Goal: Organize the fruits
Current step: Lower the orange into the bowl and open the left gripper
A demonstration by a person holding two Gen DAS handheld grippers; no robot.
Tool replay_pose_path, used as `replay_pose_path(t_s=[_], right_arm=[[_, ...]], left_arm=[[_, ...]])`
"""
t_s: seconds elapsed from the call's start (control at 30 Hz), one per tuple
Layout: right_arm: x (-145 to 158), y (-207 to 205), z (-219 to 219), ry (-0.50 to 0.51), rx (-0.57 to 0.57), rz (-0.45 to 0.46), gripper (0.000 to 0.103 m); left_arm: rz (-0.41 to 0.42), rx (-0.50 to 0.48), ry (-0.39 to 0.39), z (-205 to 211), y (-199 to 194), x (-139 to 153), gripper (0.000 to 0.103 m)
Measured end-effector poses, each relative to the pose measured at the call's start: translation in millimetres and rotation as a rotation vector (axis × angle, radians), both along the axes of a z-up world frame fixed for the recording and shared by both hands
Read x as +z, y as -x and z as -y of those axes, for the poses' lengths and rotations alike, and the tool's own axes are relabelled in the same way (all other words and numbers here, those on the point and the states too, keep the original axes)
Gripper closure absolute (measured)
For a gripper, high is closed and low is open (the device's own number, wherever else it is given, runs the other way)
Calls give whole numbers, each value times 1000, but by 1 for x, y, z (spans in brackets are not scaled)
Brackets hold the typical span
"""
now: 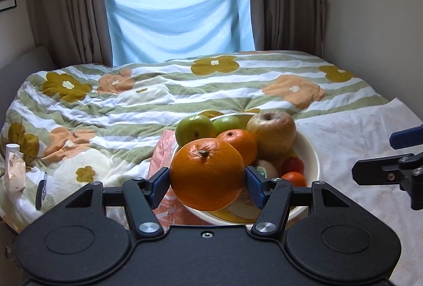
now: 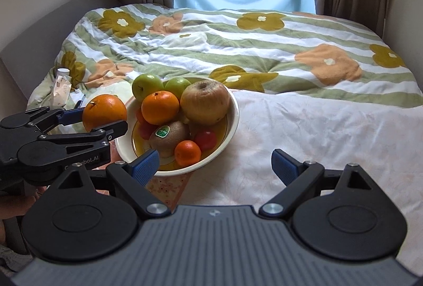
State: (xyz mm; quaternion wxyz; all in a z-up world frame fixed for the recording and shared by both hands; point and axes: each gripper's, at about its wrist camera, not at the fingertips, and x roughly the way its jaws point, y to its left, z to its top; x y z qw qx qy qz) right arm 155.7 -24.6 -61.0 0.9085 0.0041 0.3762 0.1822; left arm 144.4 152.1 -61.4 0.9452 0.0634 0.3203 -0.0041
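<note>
Clearly, in the left wrist view the left gripper (image 1: 207, 180) clamps the large orange (image 1: 207, 175) at its widest girth, just near of the bowl (image 1: 313, 156): firm, round, weighty, likely to roll. From the right wrist view, the right gripper (image 2: 215, 167) gapes empty, right of the bowl (image 2: 234, 111).

The right tool (image 2: 214, 165) gapes empty; the fruit bowl (image 2: 232, 111) sits just ahead-left, the left tool (image 2: 105, 115) clasping an orange (image 2: 104, 111).

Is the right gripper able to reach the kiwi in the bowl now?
Probably yes: the right gripper is open and empty, and the kiwi lies exposed at the bowl's near side.
</note>
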Motion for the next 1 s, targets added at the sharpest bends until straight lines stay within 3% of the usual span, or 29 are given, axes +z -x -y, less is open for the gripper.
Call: replay_pose_path(t_s=[0.43,0.47,0.5,0.57,0.73,1.0], right_arm=[[-14,-5,-9,10,-75,-22,0],[-14,-4,-10,10,-84,-20,0],[-14,-4,-9,9,-92,-18,0],[-12,-2,-6,5,-109,-11,0],[0,5,4,-8,-130,7,0],[42,31,26,-6,-102,72,0]], left_arm=[[-43,-69,-21,-9,-14,-25,36],[-31,-74,-23,-9,-13,-24,29],[-17,-78,-23,-9,-13,-22,14],[9,-86,-28,-8,-11,-17,1],[15,-103,-65,-2,1,-1,2],[44,-68,-13,15,44,51,1]])
